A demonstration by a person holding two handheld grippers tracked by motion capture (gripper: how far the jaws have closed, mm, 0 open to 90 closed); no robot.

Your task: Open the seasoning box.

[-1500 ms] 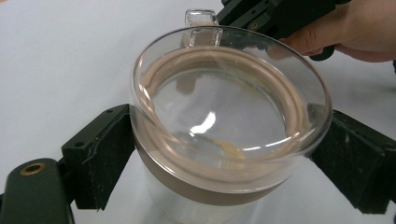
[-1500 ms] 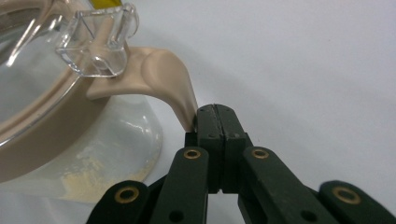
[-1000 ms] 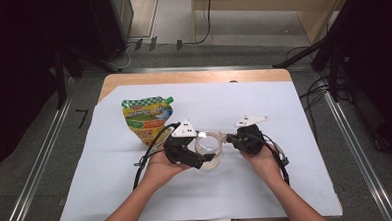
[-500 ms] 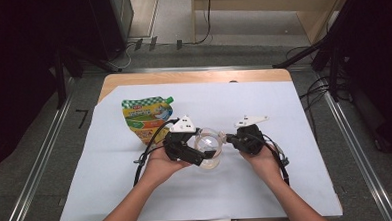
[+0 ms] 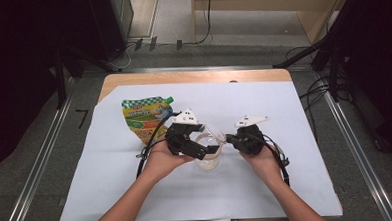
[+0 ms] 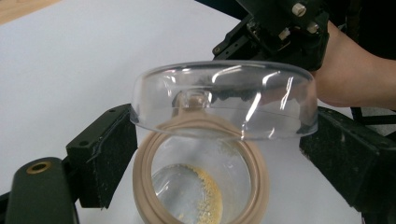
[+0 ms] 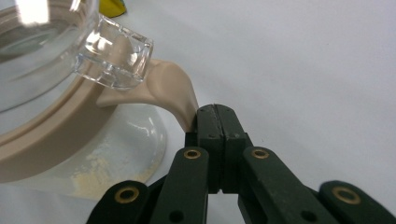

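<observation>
While my right hand-held gripper (image 7: 212,122) has its jaws pressed together on the beige pull tab (image 7: 175,91) of the seal ring (image 6: 201,179), my left hand-held gripper (image 6: 219,158) stands with its jaws spread to either side of the glass jar (image 5: 208,149); I cannot tell whether its pads actually press on the glass. The jar sits on the white sheet (image 5: 305,135) over the tabletop, near the middle and between my two hands, with the printed pouch (image 5: 145,117) lying just to its far left. To do this step well, I would steady the jar with the left side and draw the tab outward and up in one slow pull, so the ring peels from the rim rather than tearing or dragging the jar over. The clear lid (image 6: 224,100) is tipped up over the mouth, so I judge it is free or nearly so, and a jerk could send it off. The jar stands with its long axis upright and its mouth facing up, and the tab points right, toward my right hand. Yellowish crumbs lie at the jar's bottom.
</observation>
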